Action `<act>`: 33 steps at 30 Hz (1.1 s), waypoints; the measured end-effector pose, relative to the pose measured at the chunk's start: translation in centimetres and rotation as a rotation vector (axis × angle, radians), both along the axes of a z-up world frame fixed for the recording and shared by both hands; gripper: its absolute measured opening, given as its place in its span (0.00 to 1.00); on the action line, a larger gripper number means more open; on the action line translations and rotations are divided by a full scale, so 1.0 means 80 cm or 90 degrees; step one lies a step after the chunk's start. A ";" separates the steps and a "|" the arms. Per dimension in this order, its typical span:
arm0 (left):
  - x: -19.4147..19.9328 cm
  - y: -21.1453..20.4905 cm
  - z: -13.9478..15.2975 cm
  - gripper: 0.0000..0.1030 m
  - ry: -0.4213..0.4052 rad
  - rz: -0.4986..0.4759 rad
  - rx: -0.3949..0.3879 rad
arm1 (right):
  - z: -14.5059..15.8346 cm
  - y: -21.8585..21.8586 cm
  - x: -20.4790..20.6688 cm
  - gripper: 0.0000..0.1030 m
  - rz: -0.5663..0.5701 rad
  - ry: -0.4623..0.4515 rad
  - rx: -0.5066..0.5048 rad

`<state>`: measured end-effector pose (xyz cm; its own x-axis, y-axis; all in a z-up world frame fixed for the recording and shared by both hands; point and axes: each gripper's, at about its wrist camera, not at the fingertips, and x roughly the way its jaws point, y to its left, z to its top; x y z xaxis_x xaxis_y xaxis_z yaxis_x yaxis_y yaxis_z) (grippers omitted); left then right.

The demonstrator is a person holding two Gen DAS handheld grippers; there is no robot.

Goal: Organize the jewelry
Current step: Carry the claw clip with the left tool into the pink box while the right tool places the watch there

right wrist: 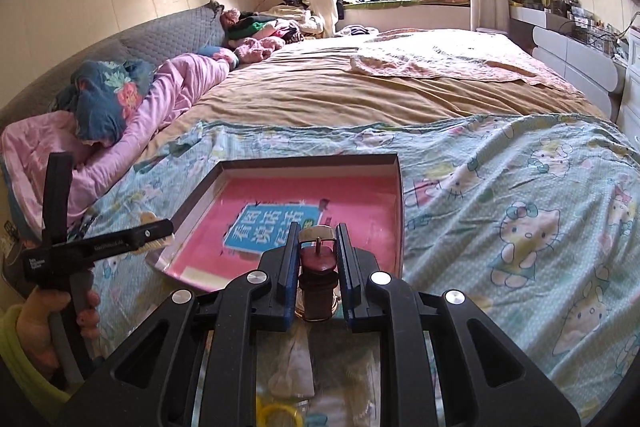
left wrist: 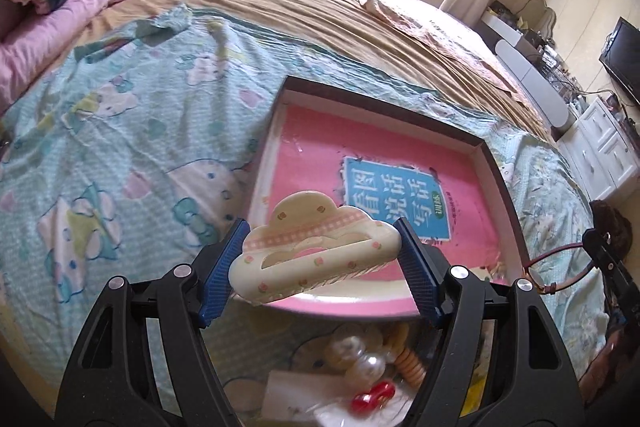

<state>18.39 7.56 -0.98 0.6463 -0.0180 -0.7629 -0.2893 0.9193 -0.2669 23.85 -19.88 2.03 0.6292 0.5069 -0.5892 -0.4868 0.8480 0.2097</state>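
In the left wrist view my left gripper [left wrist: 320, 231] is shut on a cream, cloud-shaped hair clip [left wrist: 316, 247], one blue pad on each end. It hangs over the near edge of a shallow dark-rimmed box [left wrist: 384, 103] with a pink book lying inside. In the right wrist view my right gripper [right wrist: 318, 231] is shut on a watch with a dark red leather strap [right wrist: 318, 259], its buckle pointing at the box [right wrist: 308, 159]. The left gripper [right wrist: 160, 231] shows at the box's left corner, held by a hand [right wrist: 40, 331]. The right gripper [left wrist: 600, 247] and strap [left wrist: 560, 255] appear at the far right.
A loose pile of jewellery [left wrist: 372, 367] with pearls, an orange coil and a red piece lies under the left gripper on the cartoon-print blanket [right wrist: 520, 227]. A pink quilt [right wrist: 120, 155] lies along the left. White drawers [left wrist: 608, 143] stand beyond the bed's right edge.
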 end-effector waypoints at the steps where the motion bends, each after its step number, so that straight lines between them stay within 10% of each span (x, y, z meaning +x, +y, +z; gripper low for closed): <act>1: 0.004 0.000 -0.002 0.63 0.000 -0.001 -0.001 | 0.000 0.001 0.003 0.16 -0.003 0.000 0.000; 33: 0.039 -0.009 -0.035 0.72 0.028 -0.077 0.054 | -0.068 0.024 0.094 0.17 -0.092 0.032 -0.070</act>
